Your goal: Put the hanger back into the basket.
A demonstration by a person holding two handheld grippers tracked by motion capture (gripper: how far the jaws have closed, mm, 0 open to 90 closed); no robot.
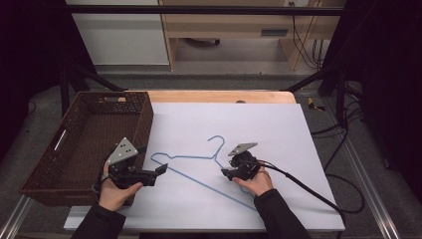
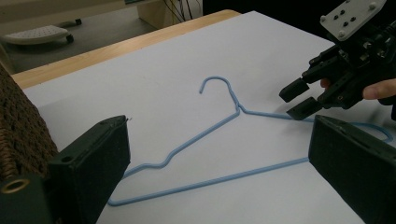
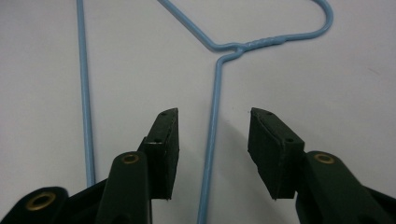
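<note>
A light blue wire hanger [image 1: 191, 157] lies flat on the white sheet [image 1: 259, 124], hook toward the far side. My right gripper [image 1: 225, 173] is low over it just right of the neck. In the right gripper view it [image 3: 215, 114] is open, with one hanger [image 3: 216, 84] arm running between the fingers, untouched. My left gripper [image 1: 163, 168] hovers at the hanger's left tip, beside the basket. Its jaws [image 2: 219, 125] are wide open, the hanger [image 2: 205, 132] lying beyond them. The right gripper [image 2: 299, 100] appears there too, open above the wire.
A dark brown wicker basket [image 1: 144, 119] sits at the left edge of the table, close to my left hand; its weave [image 2: 23, 130] borders the left gripper view. A black cable [image 1: 308, 189] trails right from the right gripper. A wooden table edge [image 1: 219, 95] runs behind the sheet.
</note>
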